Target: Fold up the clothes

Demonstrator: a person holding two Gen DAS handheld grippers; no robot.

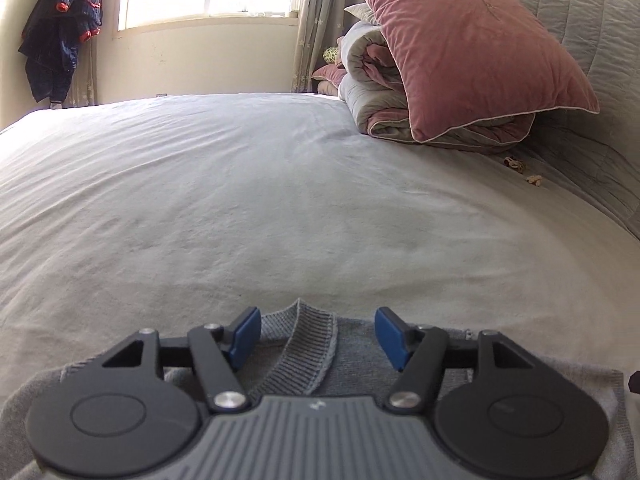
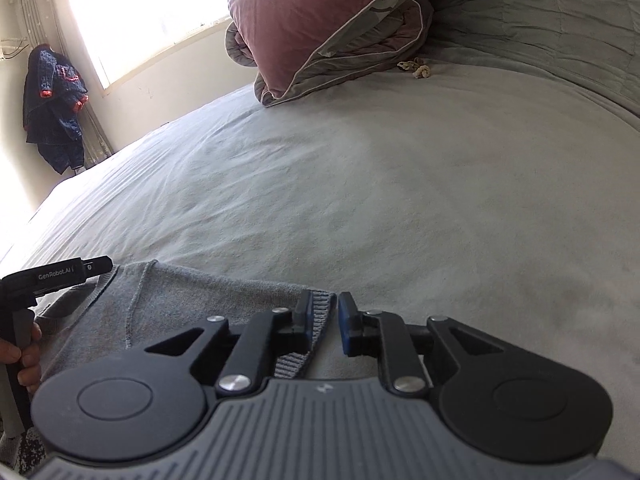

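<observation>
A grey knit sweater (image 1: 360, 360) lies flat on the bed at the near edge, its ribbed V-neck collar (image 1: 308, 344) pointing away from me. My left gripper (image 1: 316, 338) is open, its blue pads on either side of the collar, holding nothing. In the right wrist view the sweater (image 2: 192, 312) lies at lower left. My right gripper (image 2: 325, 326) is nearly shut, its pads pinching a ribbed edge (image 2: 322, 312) of the sweater. The left gripper's body (image 2: 56, 276) and the hand holding it show at the far left.
The bed (image 1: 280, 200) has a pale wrinkled sheet. A pink pillow (image 1: 472, 48) leans on a folded quilt (image 1: 372, 84) at the back right, against the grey headboard (image 1: 592, 52). A dark jacket (image 1: 60, 36) hangs by the window. Small crumpled bits (image 1: 520, 168) lie near the headboard.
</observation>
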